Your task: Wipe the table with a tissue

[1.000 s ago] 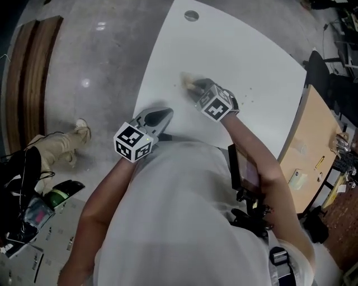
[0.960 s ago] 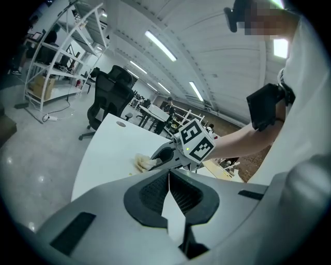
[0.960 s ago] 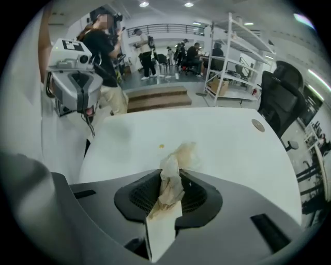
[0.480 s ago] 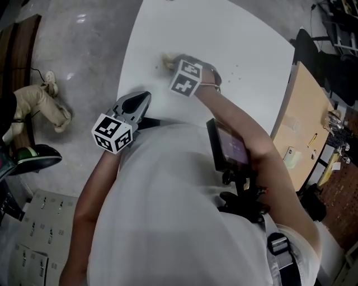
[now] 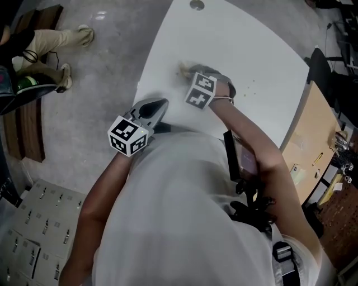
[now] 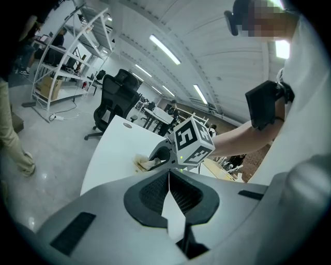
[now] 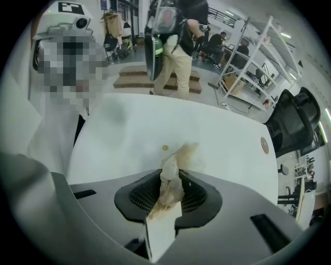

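**Wiping stroke in hand near the desk's left edge**

The left gripper [image 5: 160, 104] is held idle over the near-left edge of the desk [image 5: 251, 44]. Its jaws are seen pressed together, with nothing between them. To its right, the right gripper [image 5: 189, 71] is pointed steeply down at the desk top. Its jaws are closed narrowly on a crumpled tissue [image 7: 170, 178], which is stained brown. The free end of the tissue is spread on the white surface just ahead of the jaws, close to the desk's left edge.

Step judged: a wiping stroke is under way. A small yellowish drop [image 7: 165, 148] is noted just beside the tissue and not covered by it.

Next move, as judged: the tissue should be dragged across that drop, with downward pressure applied and the grip not relaxed. As the wad is already soiled, some smearing is to be expected, and a cleaner face may have to be turned down.

Surface: white, smooth and curved in outline, with a round grommet [image 5: 196, 4] set in at the far end.

Room: a person's legs in beige trousers [image 5: 56, 39] are seen at the left on a polished concrete floor [image 5: 95, 72]. A black office chair [image 7: 292, 121] and metal shelving racks [image 7: 248, 57] are recorded beyond the desk. A wooden side desk [image 5: 313, 128] stands at the right.
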Demonstrator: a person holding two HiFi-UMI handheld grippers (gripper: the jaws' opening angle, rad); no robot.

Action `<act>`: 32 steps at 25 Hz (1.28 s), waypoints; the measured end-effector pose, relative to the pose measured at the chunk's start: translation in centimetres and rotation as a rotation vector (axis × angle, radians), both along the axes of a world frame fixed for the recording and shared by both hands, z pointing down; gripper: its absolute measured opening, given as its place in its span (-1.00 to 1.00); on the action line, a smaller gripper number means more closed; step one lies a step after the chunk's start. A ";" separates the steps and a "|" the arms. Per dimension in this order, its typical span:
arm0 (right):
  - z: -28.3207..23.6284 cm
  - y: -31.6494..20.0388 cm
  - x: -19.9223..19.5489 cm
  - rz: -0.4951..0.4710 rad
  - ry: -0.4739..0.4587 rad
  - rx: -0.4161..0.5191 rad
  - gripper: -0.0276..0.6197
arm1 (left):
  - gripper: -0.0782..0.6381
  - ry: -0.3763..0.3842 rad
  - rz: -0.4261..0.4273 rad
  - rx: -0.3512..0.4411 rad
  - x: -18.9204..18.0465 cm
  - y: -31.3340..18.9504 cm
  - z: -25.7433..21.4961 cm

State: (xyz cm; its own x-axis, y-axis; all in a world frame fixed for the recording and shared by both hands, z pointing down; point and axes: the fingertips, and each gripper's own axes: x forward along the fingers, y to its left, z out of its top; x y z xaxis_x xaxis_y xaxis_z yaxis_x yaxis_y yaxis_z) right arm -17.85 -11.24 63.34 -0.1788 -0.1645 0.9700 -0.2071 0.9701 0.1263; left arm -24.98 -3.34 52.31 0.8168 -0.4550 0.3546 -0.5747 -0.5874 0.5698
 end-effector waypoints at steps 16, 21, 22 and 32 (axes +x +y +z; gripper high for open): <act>-0.2 9.9 -6.5 -0.416 -0.084 -0.164 -0.64 | -0.76 -0.008 -0.039 0.006 -2.1 0.4 -0.8; -0.4 14.7 -4.2 -0.538 -0.108 -0.281 -0.64 | -0.76 -0.013 -0.025 0.015 -2.6 -0.1 -0.9; -0.6 15.3 -3.8 -0.546 -0.126 -0.286 -0.64 | -0.76 -0.013 -0.019 0.019 -2.5 -0.1 -1.0; -5.7 11.3 3.0 0.130 -0.466 -0.100 -0.64 | -0.76 -0.007 0.138 0.064 1.6 -1.2 -2.3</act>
